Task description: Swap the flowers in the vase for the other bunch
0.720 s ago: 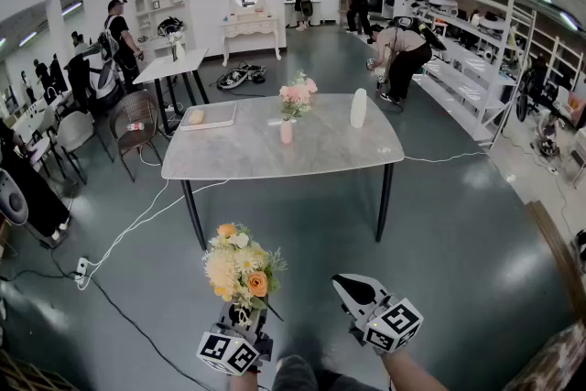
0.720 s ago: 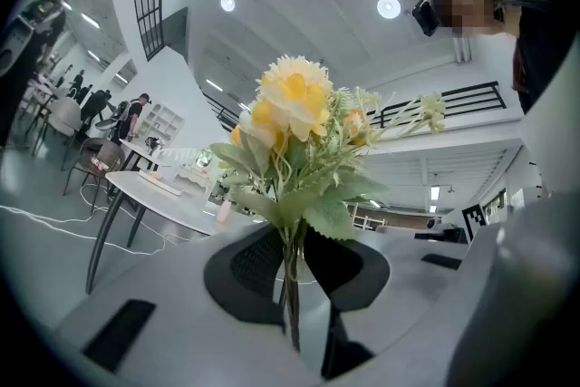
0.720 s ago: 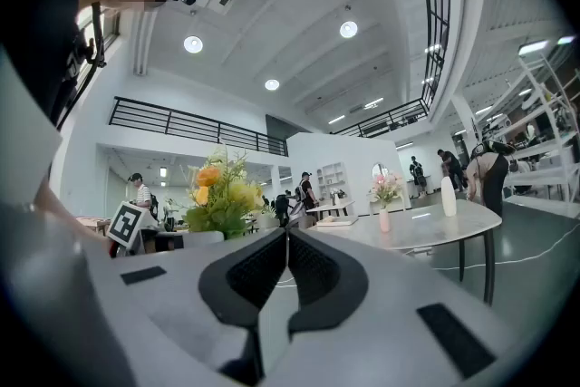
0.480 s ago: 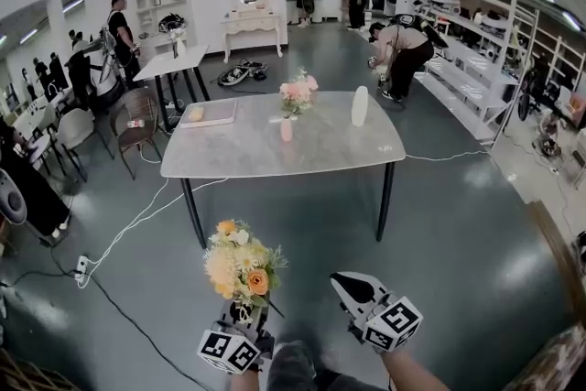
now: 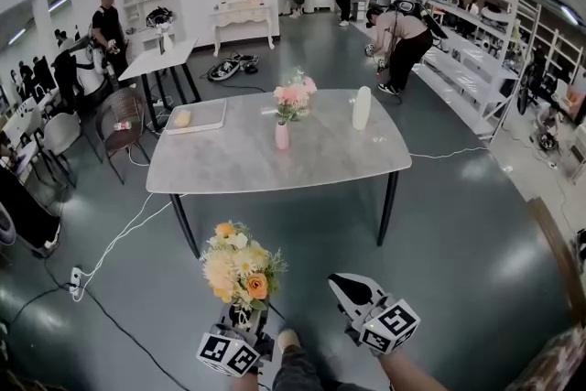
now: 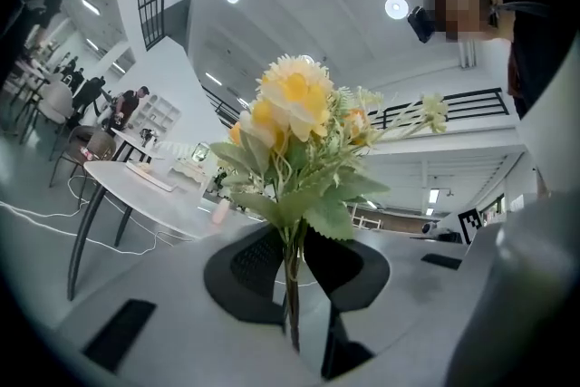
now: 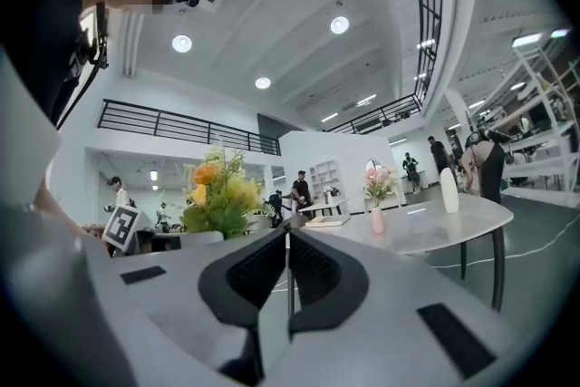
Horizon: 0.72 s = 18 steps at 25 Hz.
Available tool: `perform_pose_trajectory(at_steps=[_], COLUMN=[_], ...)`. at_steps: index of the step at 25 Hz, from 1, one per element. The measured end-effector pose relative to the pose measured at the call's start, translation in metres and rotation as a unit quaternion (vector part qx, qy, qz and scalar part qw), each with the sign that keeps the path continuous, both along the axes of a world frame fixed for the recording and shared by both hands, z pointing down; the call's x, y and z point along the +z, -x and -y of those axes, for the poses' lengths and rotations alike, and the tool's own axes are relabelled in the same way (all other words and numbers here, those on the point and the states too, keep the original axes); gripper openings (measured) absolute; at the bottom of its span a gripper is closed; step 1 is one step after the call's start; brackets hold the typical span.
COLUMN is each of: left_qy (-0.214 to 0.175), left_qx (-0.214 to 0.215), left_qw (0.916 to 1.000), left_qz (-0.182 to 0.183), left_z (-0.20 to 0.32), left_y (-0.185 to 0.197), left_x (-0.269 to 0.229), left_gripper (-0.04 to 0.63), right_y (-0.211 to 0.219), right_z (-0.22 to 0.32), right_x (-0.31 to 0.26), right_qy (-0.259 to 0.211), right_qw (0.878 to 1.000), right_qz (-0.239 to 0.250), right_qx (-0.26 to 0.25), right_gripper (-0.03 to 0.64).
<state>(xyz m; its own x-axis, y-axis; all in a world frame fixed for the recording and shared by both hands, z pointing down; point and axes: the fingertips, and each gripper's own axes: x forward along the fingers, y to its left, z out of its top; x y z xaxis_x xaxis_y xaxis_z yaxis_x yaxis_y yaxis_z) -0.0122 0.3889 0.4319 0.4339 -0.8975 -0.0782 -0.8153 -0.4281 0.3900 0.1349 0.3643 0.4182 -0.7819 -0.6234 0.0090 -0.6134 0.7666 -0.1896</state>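
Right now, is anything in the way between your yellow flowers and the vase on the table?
Only open floor lies between the yellow bunch and the table. But the pink flowers fill the vase, so they block its mouth.

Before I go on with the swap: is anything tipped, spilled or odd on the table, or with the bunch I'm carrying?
Nothing stands out. The pink flowers stand upright in their vase on the table, and the white container is upright too. The yellow bunch sits upright, its stems clamped in the left gripper.
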Motion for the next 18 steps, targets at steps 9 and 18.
perform_pose_trajectory(at_steps=[9,18], left_qy=[0.006,-0.003], left_qx=[0.029,0.054], left_qw=[0.9995,0.9985], left_qz=[0.013,0.011], left_z=[0.095,0.179], left_y=[0.028,0.057], left_x=[-0.005,-0.014], left_gripper=[0.078,0.078], right_y=[0.032,0.070], right_z=[0.098,0.175], right_x=[0.001,-0.002], right_qy=[0.017,0.014], right_qw=[1.000,1.000], right_qz=[0.004,0.002], right_qx=[0.017,0.027], right_gripper=[0.028,0.028])
